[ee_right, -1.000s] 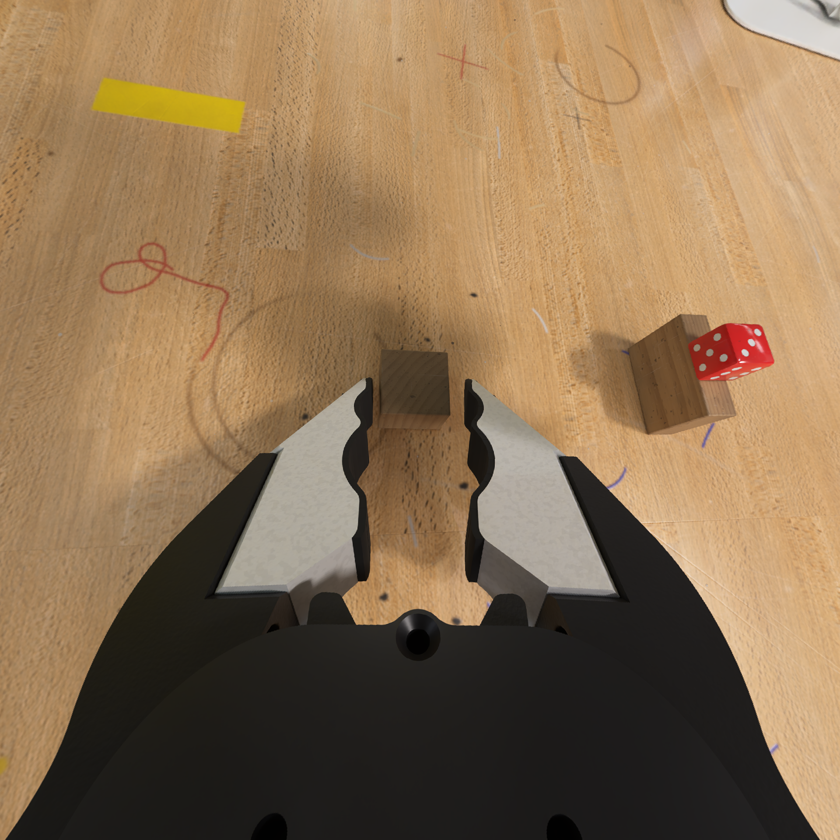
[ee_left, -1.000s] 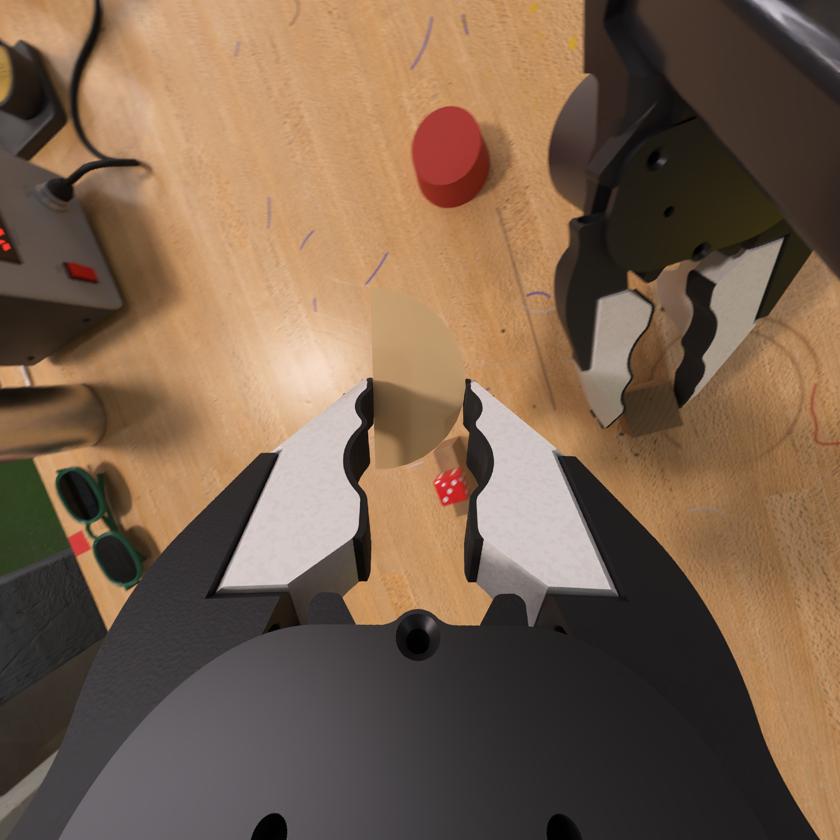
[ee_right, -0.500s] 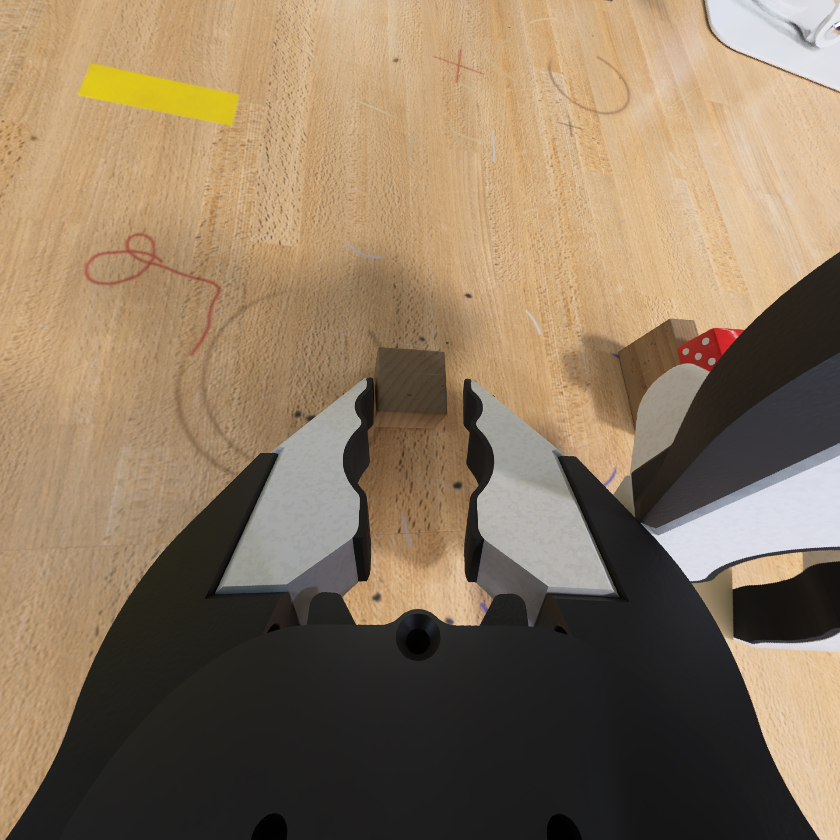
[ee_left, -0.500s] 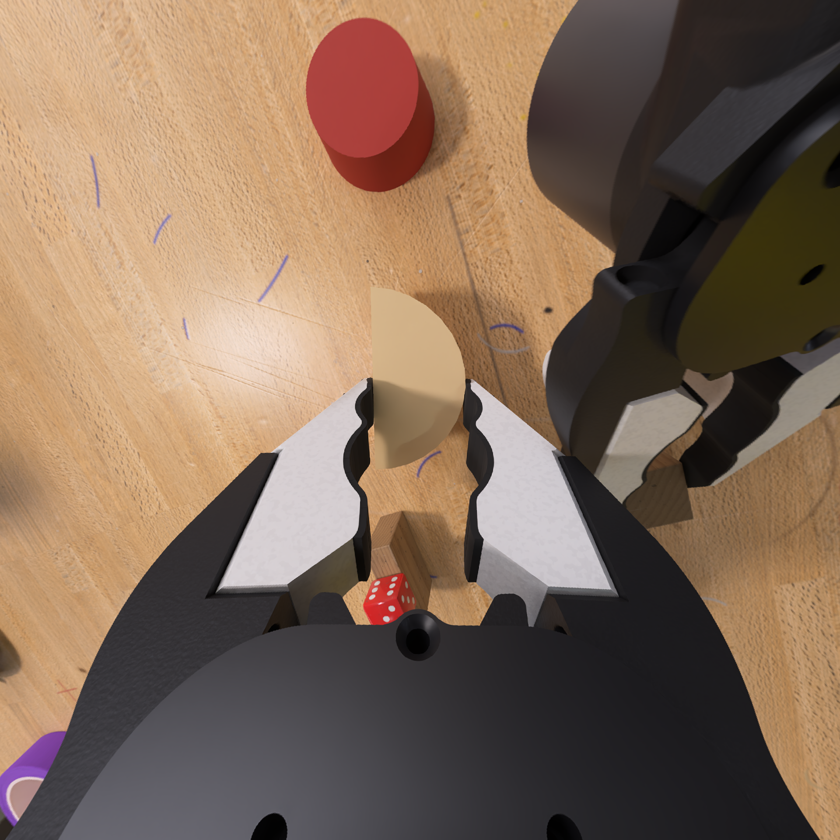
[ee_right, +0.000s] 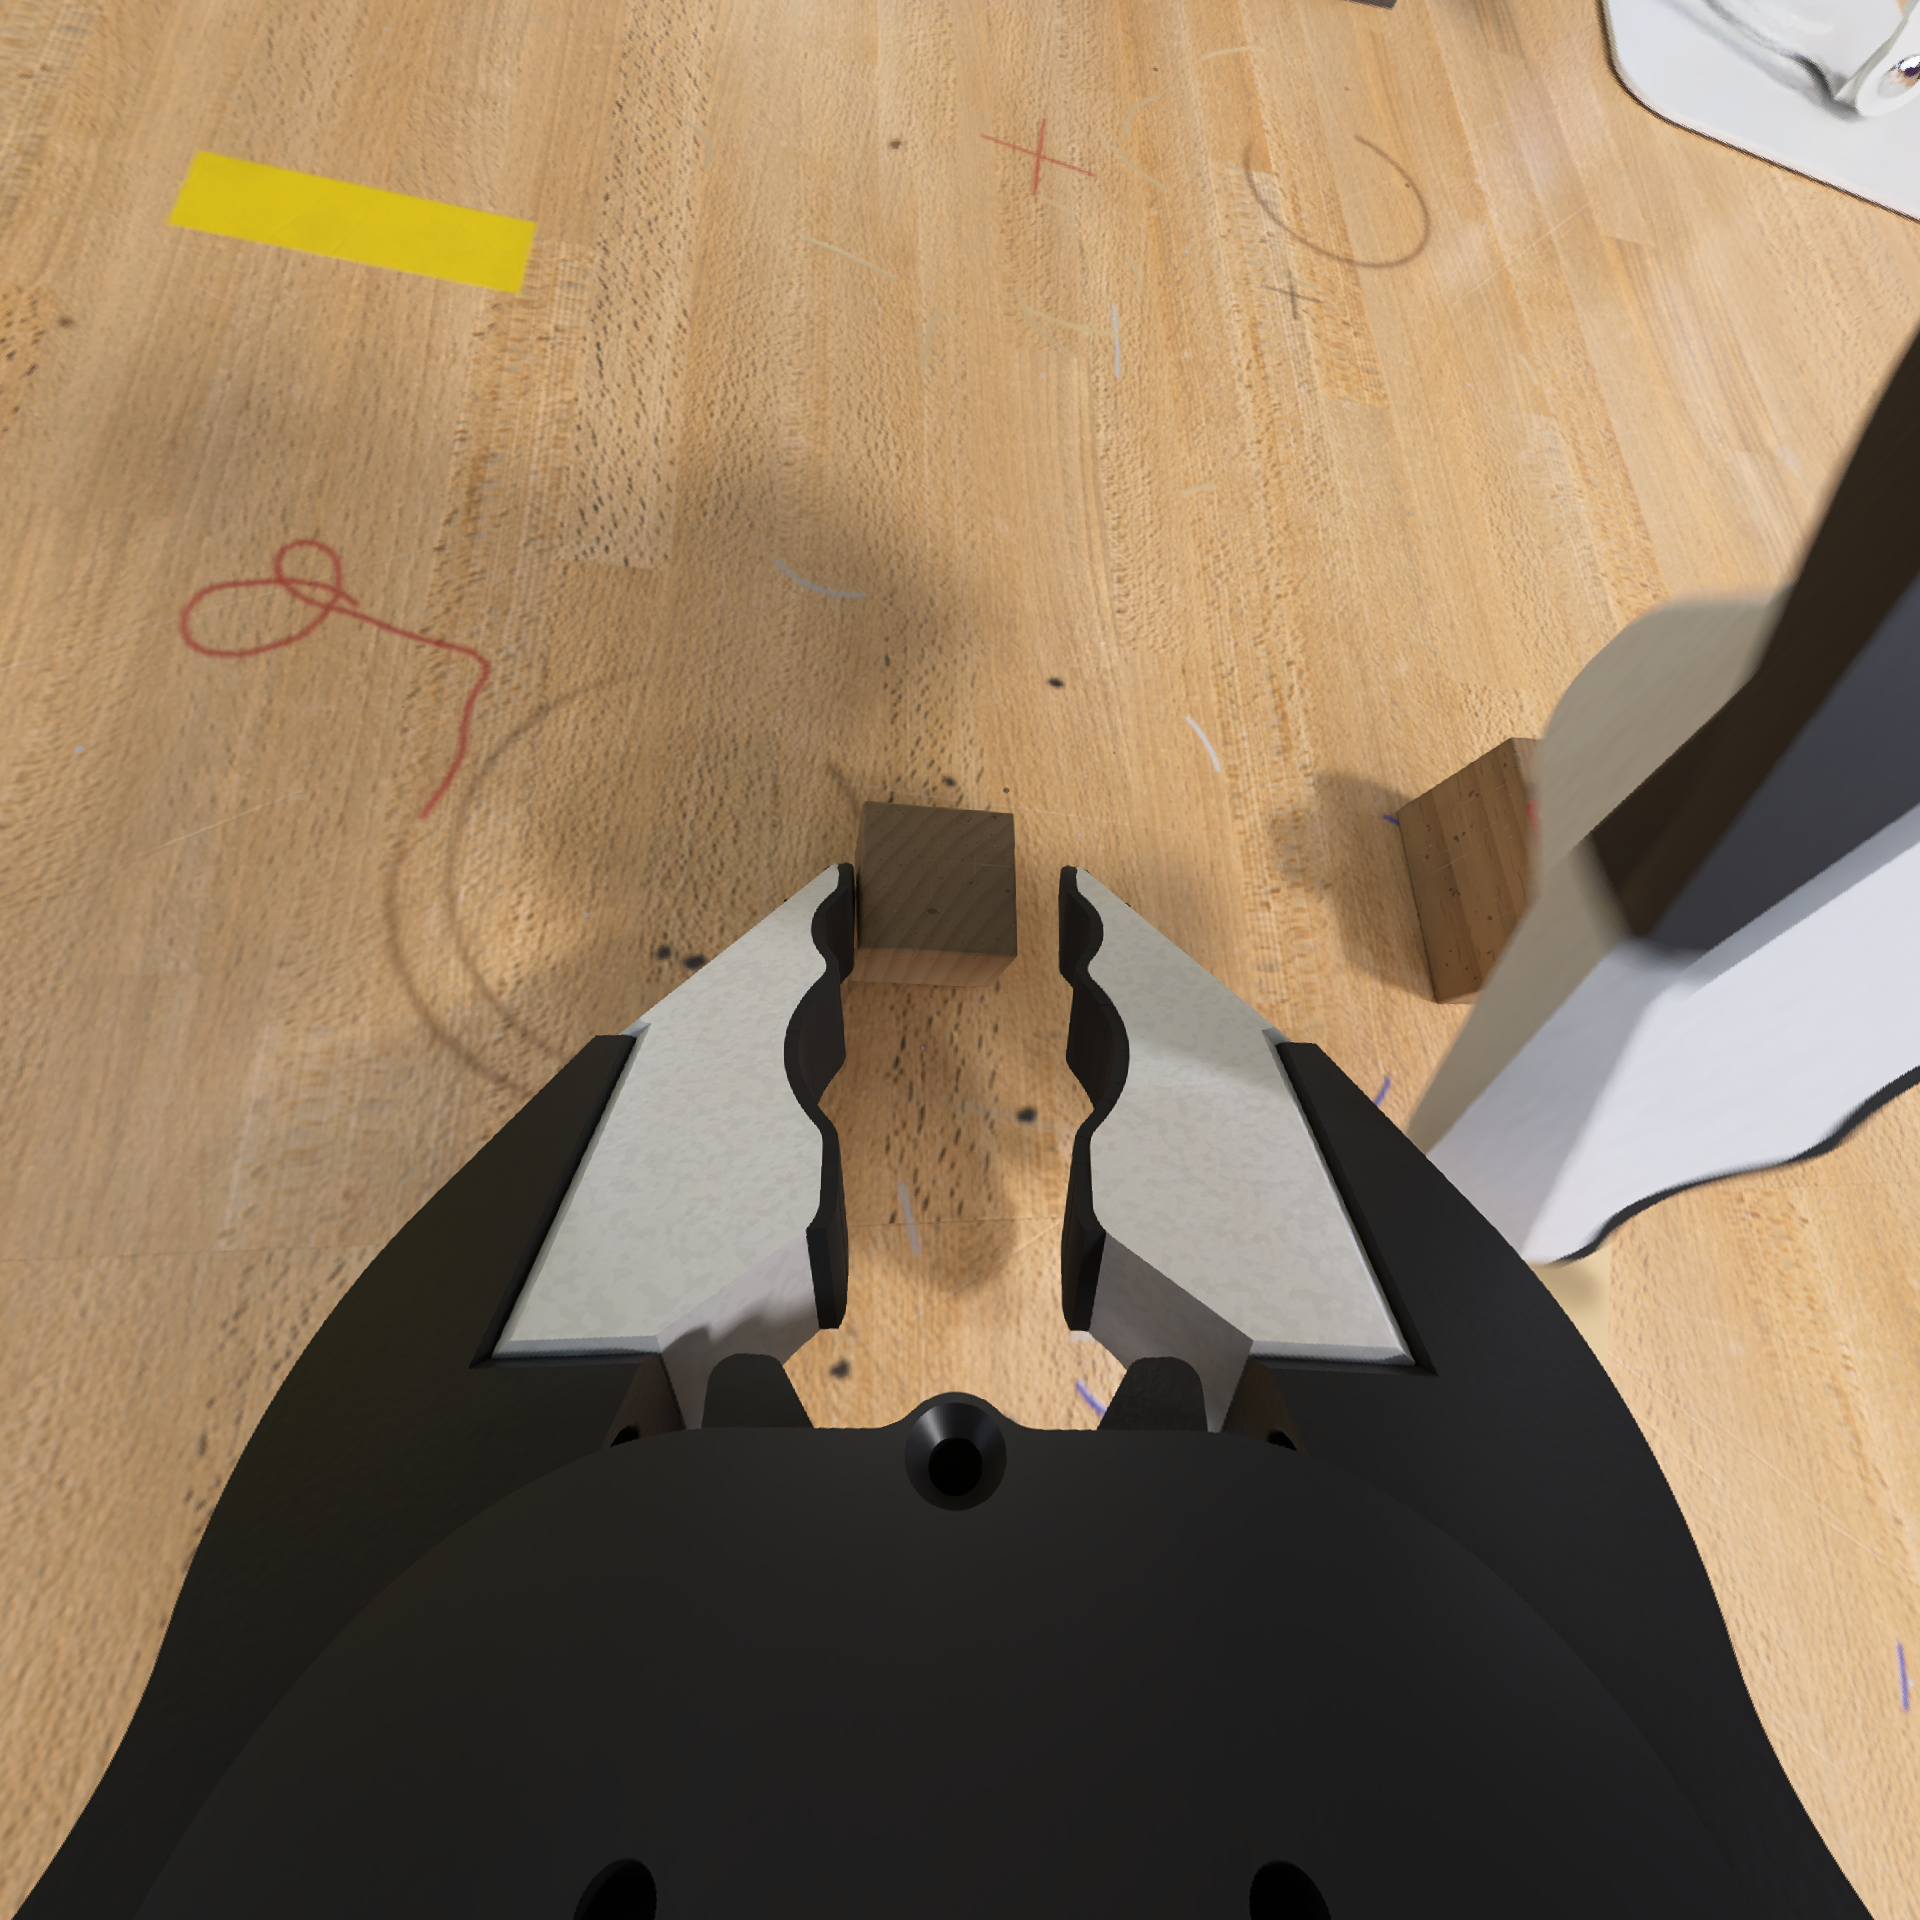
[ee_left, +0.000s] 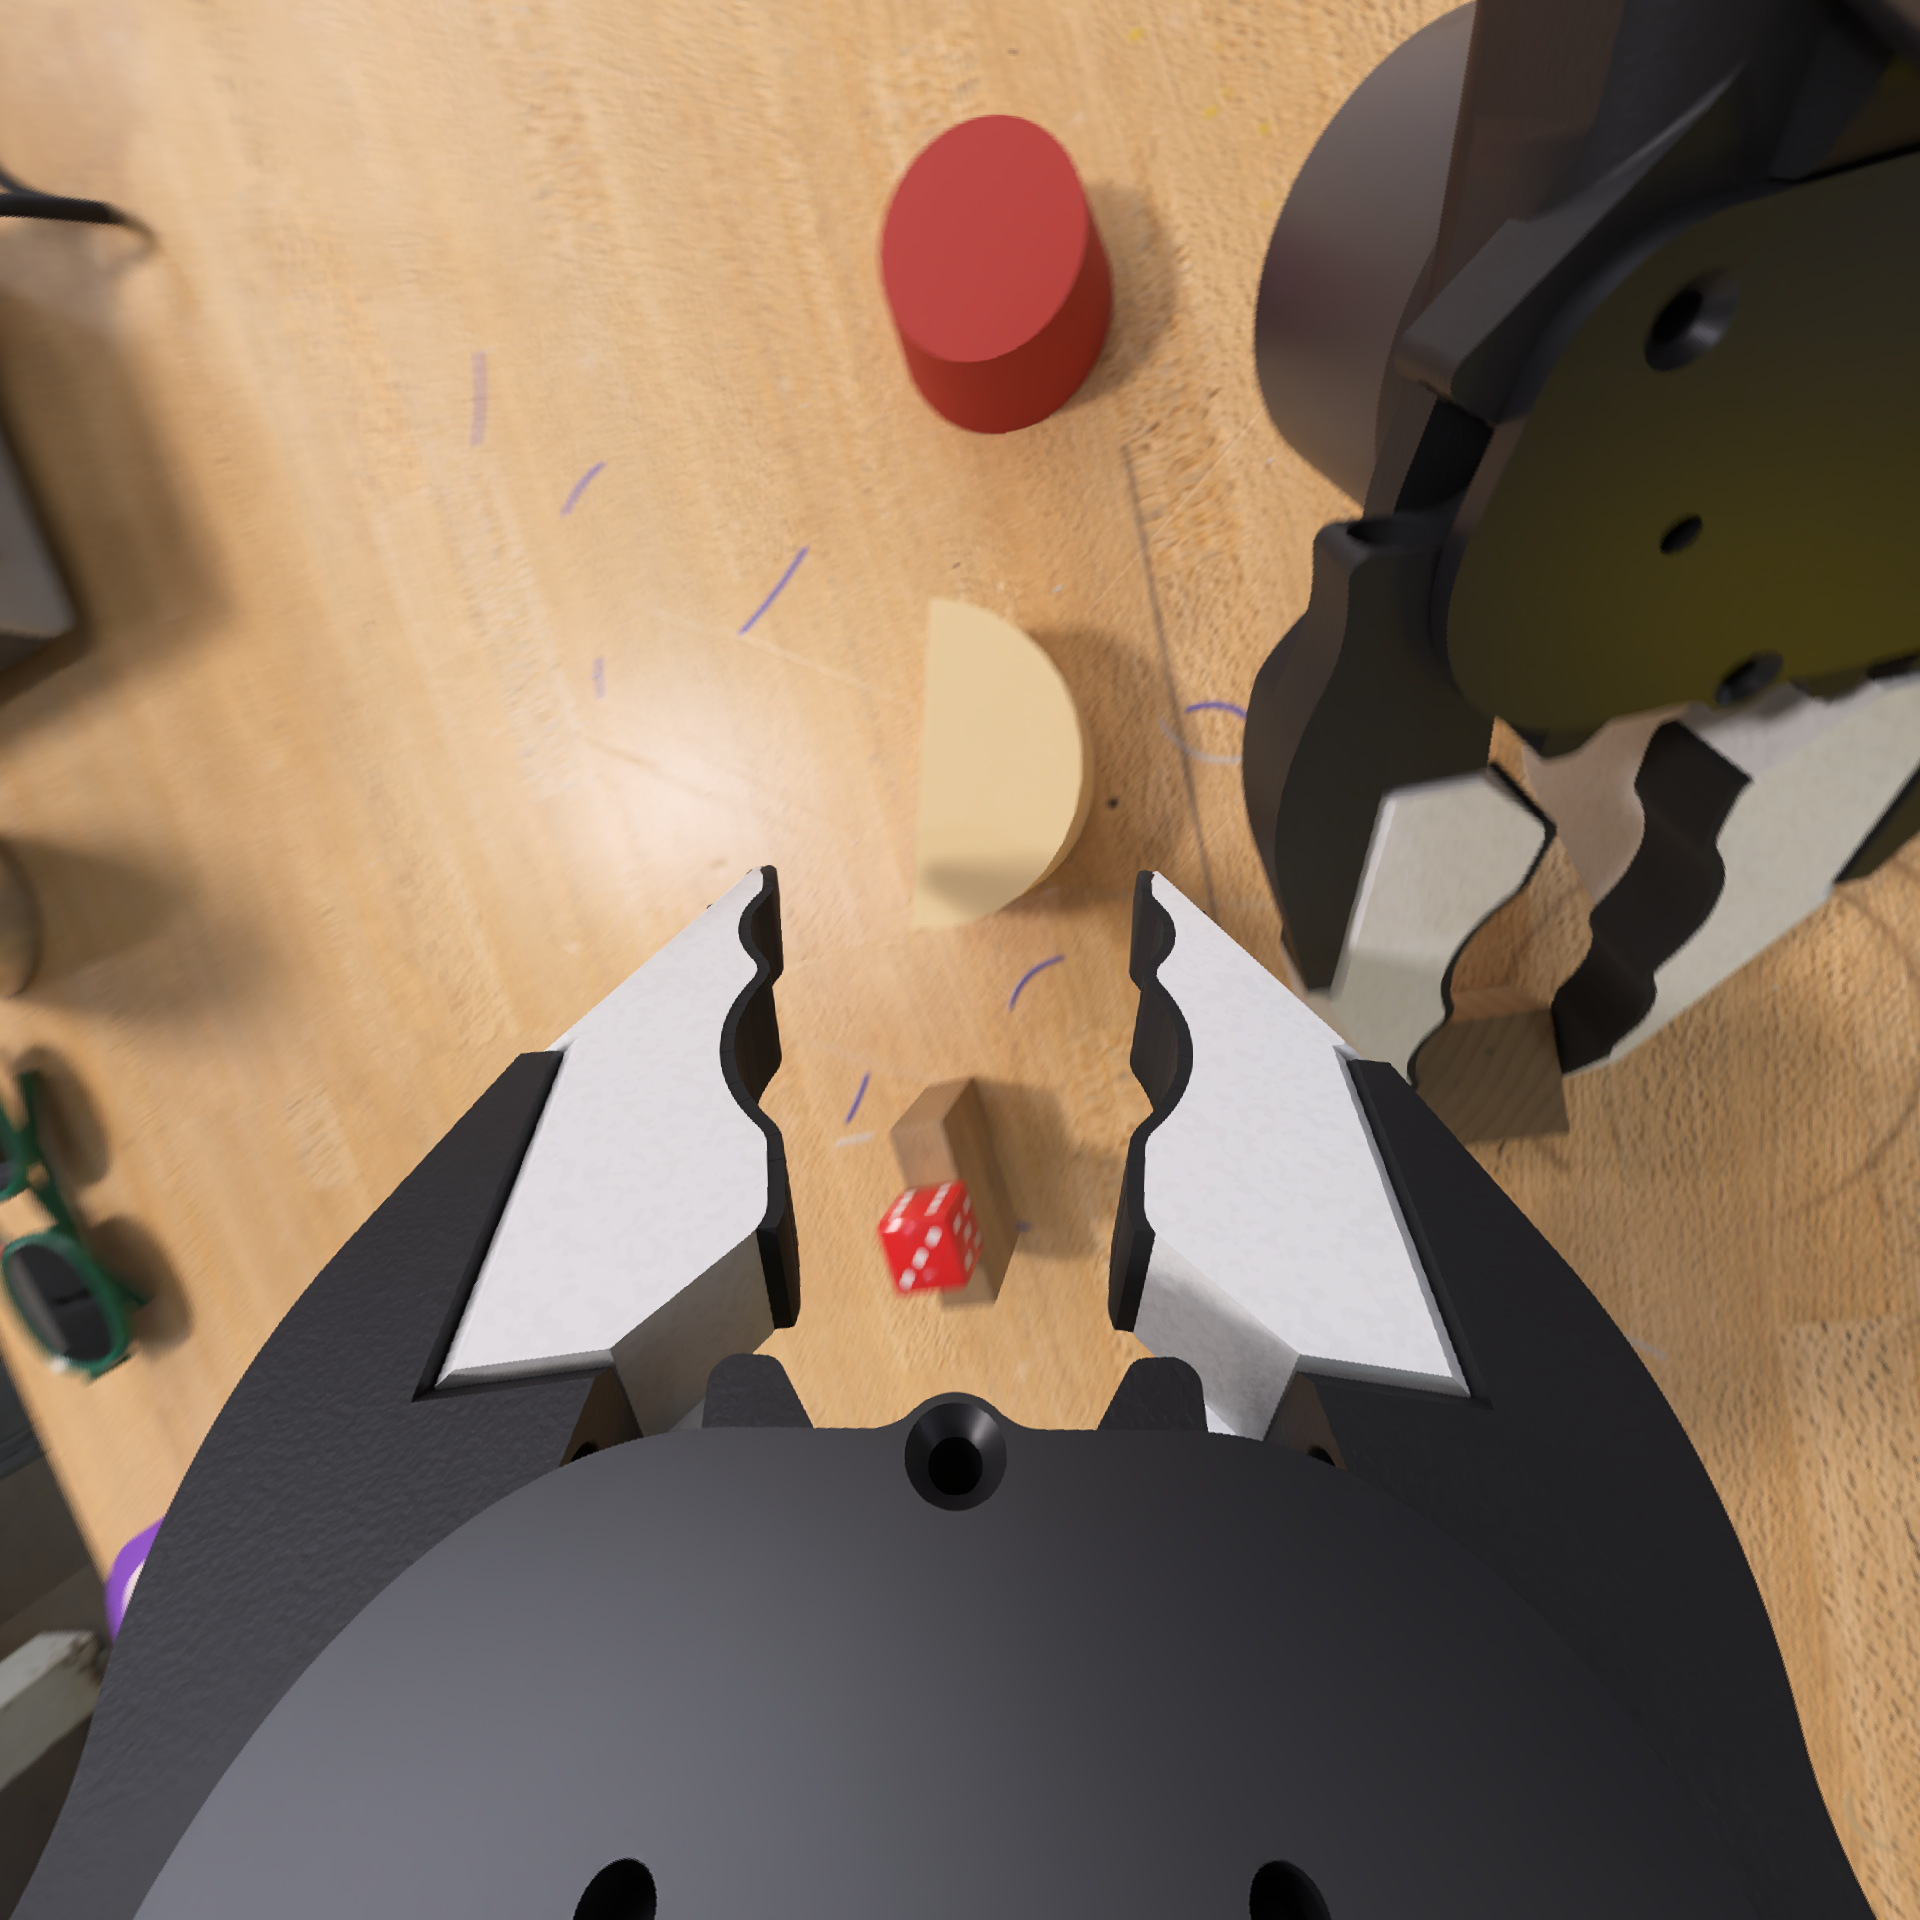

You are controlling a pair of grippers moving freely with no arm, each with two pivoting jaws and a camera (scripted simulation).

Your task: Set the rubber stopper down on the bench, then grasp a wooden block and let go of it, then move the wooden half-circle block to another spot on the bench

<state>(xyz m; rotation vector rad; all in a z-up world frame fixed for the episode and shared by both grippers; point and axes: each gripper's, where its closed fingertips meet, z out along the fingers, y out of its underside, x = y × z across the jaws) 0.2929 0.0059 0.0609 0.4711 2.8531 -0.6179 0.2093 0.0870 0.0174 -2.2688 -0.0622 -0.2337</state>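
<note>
the left gripper hangs above the bench with its jaws wide apart and nothing between them; the half-circle lies flat on the wood just past the fingertips, free of both, its straight edge to the left in the left wrist view. beyond it the red stopper stands on the bench, well apart from either gripper. under the gap of the left gripper a light block lies with a red die touching its near end. at the left edge of that view are green glasses, and a purple thing shows at the lower left, too cut off to tell. the right gripper is low over the bench, jaws narrowly parted around a dark cube: the left finger looks to touch the cube's side, while a slim gap shows between the cube and the right finger, so it is not clamped. in the right wrist view the light block sits off to the right, partly hidden by the left gripper's finger. a strip of yellow tape lies far up on the left, and a white tray sits at the top right corner
</note>
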